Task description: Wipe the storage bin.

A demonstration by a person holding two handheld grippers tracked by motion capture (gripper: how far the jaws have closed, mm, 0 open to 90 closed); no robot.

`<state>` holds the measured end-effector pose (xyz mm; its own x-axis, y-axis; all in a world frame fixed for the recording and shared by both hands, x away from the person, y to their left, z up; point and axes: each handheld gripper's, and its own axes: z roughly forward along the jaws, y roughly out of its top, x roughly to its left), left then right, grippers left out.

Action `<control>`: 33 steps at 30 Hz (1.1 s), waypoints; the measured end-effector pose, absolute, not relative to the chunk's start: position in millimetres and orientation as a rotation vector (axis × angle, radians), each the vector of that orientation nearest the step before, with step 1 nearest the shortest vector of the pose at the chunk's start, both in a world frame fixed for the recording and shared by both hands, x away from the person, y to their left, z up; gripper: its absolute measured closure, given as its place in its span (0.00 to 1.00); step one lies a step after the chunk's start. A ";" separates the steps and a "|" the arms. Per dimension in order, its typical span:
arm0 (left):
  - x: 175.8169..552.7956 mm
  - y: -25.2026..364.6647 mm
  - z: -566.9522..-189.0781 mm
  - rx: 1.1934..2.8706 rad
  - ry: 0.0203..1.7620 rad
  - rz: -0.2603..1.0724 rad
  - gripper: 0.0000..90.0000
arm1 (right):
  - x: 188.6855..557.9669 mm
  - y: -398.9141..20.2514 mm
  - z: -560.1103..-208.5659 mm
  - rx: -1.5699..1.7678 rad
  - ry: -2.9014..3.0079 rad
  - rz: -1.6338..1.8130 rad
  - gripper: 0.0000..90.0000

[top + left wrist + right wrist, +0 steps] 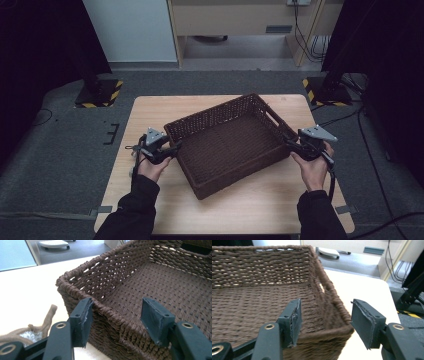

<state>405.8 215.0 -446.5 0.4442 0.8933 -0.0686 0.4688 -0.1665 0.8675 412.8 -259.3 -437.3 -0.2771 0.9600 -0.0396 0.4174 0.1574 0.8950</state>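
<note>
A dark brown woven basket [215,114] sits at an angle in the middle of the wooden table [240,205], and nothing lies in it. My left gripper [172,148] is at the basket's left corner. In the left gripper view its jaws [116,307] straddle the rim [82,270], one pad outside against the wall and one inside standing off it, so it is open. My right gripper [290,145] is at the basket's right corner. Its jaws [325,307] also straddle the rim [329,287], with gaps on both sides, so it is open too.
A beige cord [47,317] lies on the table just left of the left gripper. Two black stands with yellow-and-black striped bases [100,95] [325,92] flank the table's far corners. Cables run over the grey floor at the right [370,150].
</note>
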 end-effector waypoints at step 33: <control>378.0 214.0 -439.2 1.856 1.083 0.552 0.47 | 396.1 -267.0 -447.4 1.340 1.914 1.087 0.73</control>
<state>378.0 214.0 -439.2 0.5188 0.8531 -0.0552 0.4562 -0.2216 0.8618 396.1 -267.0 -447.4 -0.3458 0.9383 0.0069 0.4866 0.1730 0.8563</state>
